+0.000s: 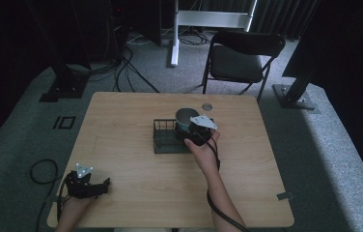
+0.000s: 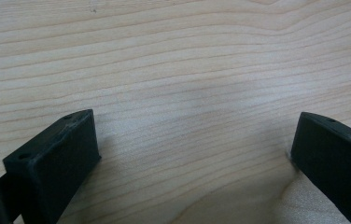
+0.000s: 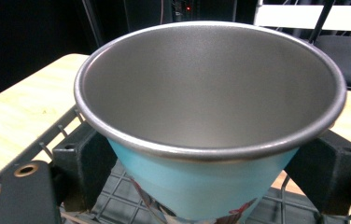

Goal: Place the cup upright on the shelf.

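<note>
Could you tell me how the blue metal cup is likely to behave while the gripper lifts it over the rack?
The cup looks like thin rigid metal, so probably light and stiff. Its walls taper downward, so it might slide in the right gripper if the squeeze is weak. The wide rim could make it tip easily once set in the rack.

- The high view looks forward and down on the whole table (image 1: 136, 188) from above.
- The left gripper view faces the tabletop (image 2: 173, 70) from very near.
- The right gripper view looks closely into the cup (image 3: 211, 107), which the high view shares (image 1: 185, 117).
</note>
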`<control>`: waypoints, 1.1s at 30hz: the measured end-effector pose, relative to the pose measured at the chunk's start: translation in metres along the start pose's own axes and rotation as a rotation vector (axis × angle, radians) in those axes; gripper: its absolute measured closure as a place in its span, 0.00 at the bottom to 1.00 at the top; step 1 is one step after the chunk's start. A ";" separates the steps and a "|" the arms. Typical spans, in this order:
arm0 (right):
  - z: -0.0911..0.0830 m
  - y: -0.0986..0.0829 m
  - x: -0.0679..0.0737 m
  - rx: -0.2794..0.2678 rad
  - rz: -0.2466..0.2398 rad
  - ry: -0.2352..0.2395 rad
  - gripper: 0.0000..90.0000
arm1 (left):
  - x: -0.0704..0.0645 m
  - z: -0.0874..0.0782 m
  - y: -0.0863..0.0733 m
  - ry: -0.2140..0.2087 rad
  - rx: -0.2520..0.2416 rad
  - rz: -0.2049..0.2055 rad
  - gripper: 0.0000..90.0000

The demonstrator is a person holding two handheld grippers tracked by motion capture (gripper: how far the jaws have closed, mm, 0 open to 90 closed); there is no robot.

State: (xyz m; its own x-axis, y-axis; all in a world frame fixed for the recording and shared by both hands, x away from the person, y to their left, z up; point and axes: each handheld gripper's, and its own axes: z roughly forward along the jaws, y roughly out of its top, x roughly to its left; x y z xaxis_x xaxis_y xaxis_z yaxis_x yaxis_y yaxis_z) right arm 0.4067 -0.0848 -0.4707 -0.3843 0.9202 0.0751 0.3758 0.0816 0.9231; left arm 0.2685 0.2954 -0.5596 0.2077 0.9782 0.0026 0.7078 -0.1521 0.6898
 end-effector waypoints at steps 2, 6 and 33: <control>0.002 -0.002 0.000 0.004 0.005 -0.005 0.17 | 0.000 0.000 0.000 0.000 0.000 0.000 0.02; 0.004 -0.006 0.002 0.010 -0.013 -0.023 0.17 | 0.000 0.000 0.000 0.000 0.000 0.000 0.02; -0.016 -0.014 -0.001 0.002 -0.019 0.007 0.12 | 0.000 0.000 0.000 0.000 0.000 0.000 0.02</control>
State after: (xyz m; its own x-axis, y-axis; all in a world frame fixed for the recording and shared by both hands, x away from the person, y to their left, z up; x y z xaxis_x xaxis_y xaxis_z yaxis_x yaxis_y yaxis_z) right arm 0.3883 -0.0934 -0.4779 -0.3971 0.9158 0.0597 0.3699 0.1002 0.9236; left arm 0.2685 0.2954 -0.5596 0.2078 0.9782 0.0029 0.7078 -0.1524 0.6898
